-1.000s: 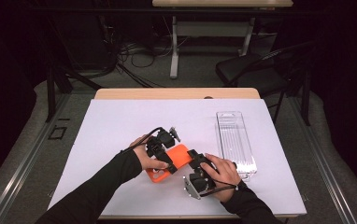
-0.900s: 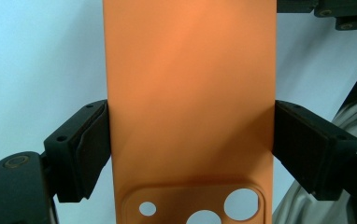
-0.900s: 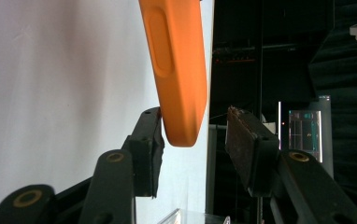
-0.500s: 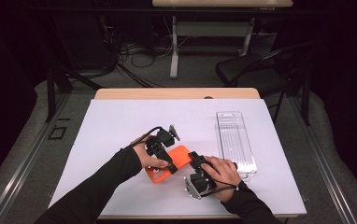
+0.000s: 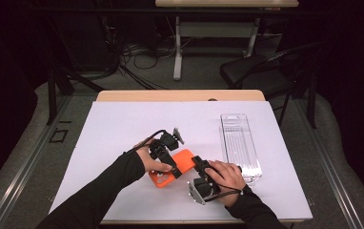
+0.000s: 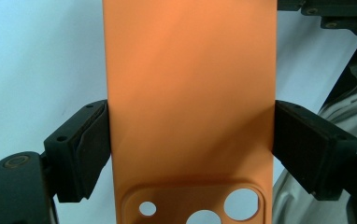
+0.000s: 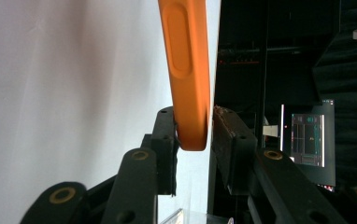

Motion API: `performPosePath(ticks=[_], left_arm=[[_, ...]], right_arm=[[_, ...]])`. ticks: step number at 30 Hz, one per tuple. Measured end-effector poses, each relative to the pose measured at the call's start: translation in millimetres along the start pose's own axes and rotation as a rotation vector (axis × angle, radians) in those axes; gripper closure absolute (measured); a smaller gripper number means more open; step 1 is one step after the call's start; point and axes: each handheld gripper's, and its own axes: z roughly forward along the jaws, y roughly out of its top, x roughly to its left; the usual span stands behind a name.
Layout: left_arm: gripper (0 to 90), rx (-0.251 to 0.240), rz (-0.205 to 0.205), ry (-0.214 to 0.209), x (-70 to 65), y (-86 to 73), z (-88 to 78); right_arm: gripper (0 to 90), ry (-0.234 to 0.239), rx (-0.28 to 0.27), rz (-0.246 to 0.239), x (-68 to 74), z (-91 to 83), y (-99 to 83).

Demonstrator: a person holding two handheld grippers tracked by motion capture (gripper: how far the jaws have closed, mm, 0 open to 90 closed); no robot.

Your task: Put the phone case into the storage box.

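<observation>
Here, orange case lies on the white mat, left of the clear box. Left gripper clamps its sides; right gripper pinches its edge.

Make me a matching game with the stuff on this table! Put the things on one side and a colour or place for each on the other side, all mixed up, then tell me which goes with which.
Things:
1. phone case
2. plastic box
3. table cover
4. chair

Colour or place:
A. see-through, lying on the table's right side
B. black, on the floor behind the table
C. orange, held between both tongs
D. white, spread over the table

Right pairs: 1-C, 2-A, 3-D, 4-B.

The left tongs squeeze the case's long sides; the right tongs pinch its edge.
</observation>
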Motion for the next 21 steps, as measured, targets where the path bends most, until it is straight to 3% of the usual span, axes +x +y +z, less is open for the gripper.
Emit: performPosePath(ticks=[9,21], left_arm=[[15.9,-0.002,0.005,-0.005,-1.5,0.2,0.5],[15.9,0.002,0.0,-0.013,-0.9,-0.5,-0.3]], right_arm=[[71.4,-0.004,0.002,-0.012,1.0,0.9,0.4],[73.8,-0.019,0.023,-0.062,3.1,1.4,0.8]])
